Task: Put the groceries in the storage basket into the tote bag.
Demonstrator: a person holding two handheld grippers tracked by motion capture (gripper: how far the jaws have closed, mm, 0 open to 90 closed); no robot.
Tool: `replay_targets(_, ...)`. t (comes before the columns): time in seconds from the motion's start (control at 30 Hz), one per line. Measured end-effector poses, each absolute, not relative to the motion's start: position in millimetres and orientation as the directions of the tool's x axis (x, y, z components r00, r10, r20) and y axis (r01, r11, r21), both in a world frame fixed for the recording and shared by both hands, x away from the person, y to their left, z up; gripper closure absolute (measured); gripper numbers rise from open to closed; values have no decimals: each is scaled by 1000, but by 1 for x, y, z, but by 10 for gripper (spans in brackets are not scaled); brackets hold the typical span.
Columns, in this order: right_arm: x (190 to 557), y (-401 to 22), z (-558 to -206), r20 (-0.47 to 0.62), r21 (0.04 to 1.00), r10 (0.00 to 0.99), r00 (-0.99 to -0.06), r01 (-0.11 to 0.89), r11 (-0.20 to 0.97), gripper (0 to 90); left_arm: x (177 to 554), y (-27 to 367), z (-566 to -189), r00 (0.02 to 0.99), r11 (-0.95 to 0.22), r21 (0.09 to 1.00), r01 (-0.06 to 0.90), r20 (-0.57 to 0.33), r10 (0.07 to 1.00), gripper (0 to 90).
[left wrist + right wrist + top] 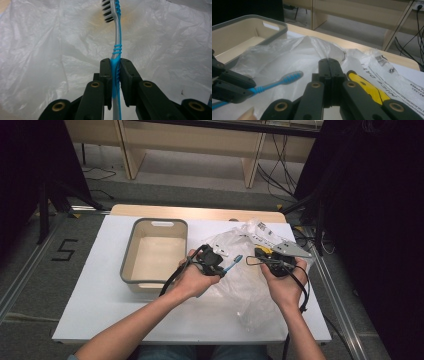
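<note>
A blue and silver toothbrush (234, 263) (117, 37) (282, 81) with dark bristles sticks out of my left gripper (223, 266) (115, 62) (252, 90), which is shut on its handle. The brush head points to the right over a crumpled clear plastic bag (235, 285) (50, 50) (294, 52) lying on the white table (100, 310). My right gripper (252, 261) (329, 61) faces the brush from the right, with its jaws pressed together. A ridge of the bag's film runs up to its tips, so it looks pinched there.
A grey-rimmed beige bin (129, 255) (249, 18) stands empty at the left of the hands. A printed clear packet (260, 232) (392, 82) and something yellow (367, 87) lie beside the right gripper. Shelving legs and cables are beyond the table's far edge.
</note>
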State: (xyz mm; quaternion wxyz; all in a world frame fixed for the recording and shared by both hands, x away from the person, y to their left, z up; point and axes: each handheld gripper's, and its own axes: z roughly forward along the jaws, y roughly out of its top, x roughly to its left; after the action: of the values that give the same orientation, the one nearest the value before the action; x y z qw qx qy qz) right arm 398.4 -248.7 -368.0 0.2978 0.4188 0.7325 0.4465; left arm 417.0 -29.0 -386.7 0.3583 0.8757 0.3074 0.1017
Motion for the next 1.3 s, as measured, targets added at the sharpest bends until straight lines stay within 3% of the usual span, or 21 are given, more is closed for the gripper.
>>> replay_targets(0.7,398,-246,-369,-64,896,870,-488,357,266,900,442,-68,-416,755,-544,661,517,-53,653,801)
replay_targets(1.3,399,-246,-371,-59,884,868,-493,379,275,900,453,-88,-426,762,-524,754,397,48,646,799)
